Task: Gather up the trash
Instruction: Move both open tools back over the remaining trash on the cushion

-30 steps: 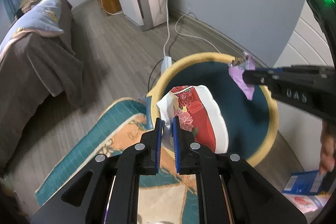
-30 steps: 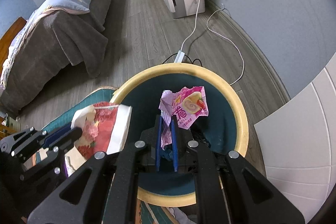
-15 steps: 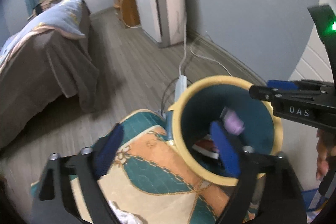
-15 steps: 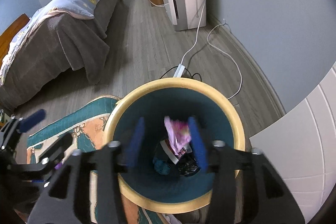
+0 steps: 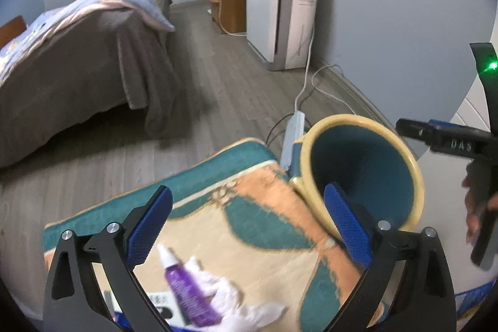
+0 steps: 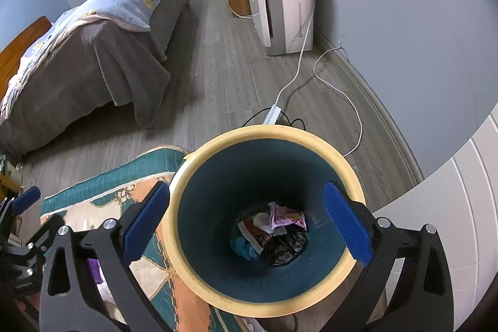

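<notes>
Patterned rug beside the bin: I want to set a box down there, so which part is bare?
The patterned teal, orange and cream rug is bare across its middle, between its teal edge and the yellow-rimmed teal bin. Crowded nearest the camera: a purple bottle lies on crumpled white tissue.

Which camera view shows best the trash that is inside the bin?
The right wrist view. It looks straight down into the bin, so the trash at its bottom shows: a pink wrapper, a black bag, other pieces. The left wrist view sees the bin from the side, only its inner wall, no trash.
</notes>
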Tool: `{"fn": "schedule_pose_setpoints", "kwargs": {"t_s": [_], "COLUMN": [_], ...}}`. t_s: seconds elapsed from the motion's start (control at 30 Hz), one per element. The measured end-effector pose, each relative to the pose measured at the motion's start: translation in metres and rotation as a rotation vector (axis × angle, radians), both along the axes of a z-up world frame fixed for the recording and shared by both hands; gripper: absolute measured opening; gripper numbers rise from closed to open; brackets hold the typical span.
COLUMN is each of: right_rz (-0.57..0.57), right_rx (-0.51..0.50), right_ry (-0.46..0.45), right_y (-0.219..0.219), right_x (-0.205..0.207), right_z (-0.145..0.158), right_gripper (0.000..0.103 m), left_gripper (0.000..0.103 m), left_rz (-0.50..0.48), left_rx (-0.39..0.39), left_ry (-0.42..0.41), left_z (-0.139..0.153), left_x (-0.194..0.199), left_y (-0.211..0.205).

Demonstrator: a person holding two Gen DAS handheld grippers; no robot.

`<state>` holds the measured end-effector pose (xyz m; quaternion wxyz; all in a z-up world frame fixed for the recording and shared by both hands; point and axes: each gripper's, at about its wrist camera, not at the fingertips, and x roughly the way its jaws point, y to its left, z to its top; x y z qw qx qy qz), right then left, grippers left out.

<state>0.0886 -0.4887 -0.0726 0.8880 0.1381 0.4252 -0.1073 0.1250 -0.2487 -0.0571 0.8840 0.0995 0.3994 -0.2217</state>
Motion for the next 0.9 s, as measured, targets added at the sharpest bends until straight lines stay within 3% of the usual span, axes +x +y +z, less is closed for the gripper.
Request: {"fn": "schedule_pose_setpoints", "kwargs": {"t_s": [0.2, 0.43, 0.63, 0.9], "right_rz": [0.025, 0.085, 0.158, 0.237], "right_rx": [-0.019, -0.048, -0.034, -0.099], "right_ry": [0.007, 0.061, 0.051, 0.094], "right_y": [0.013, 0.053, 0.1, 0.176], "right_x": [-0.001, 0.002, 0.0, -0.004], "right_z": [0.003, 0.003, 0.015, 0.016], "right_gripper": [0.097, 0.097, 0.097, 0.097], "left_gripper": [0.097, 0.097, 0.098, 0.098], "left_rz": [0.06, 0.109, 0.192, 0.288], "left_rx": [0.009, 0.099, 0.101, 0.124], "left_ry": [-0.017, -0.06, -0.037, -0.043], "left_z": [0.004, 0.011, 0.013, 0.012], "left_x": [-0.015, -0.038, -0.047, -0.055], "left_y": [0.055, 0.117, 0.166, 0.204]}}
